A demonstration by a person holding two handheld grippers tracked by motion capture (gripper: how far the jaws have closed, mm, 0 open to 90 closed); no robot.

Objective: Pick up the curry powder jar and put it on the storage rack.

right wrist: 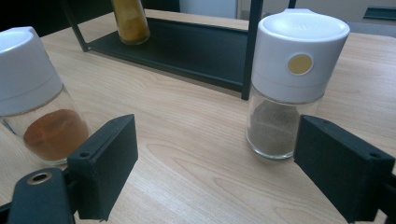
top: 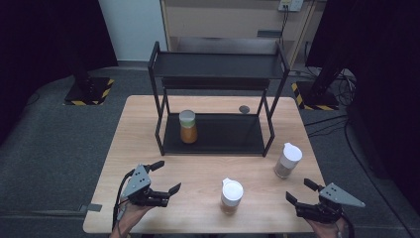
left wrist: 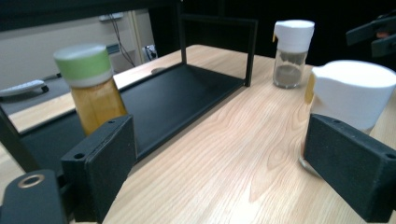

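In the high view, two white-capped spice jars stand on the tabletop: one between the wide, empty left claw and right claw, one near the rack. In the gripper views, the glass looks smooth, rigid and breakable; the body below the cap is judged the best hold. No writing is legible.

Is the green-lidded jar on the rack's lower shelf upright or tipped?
Upright: the green-lidded jar stands on its base on the lower shelf, lid on top.

Orange-powder jar cut off at left edge of right gripper view. Green-lidded jar top cropped there. Small dark disc on tabletop too small to identify.
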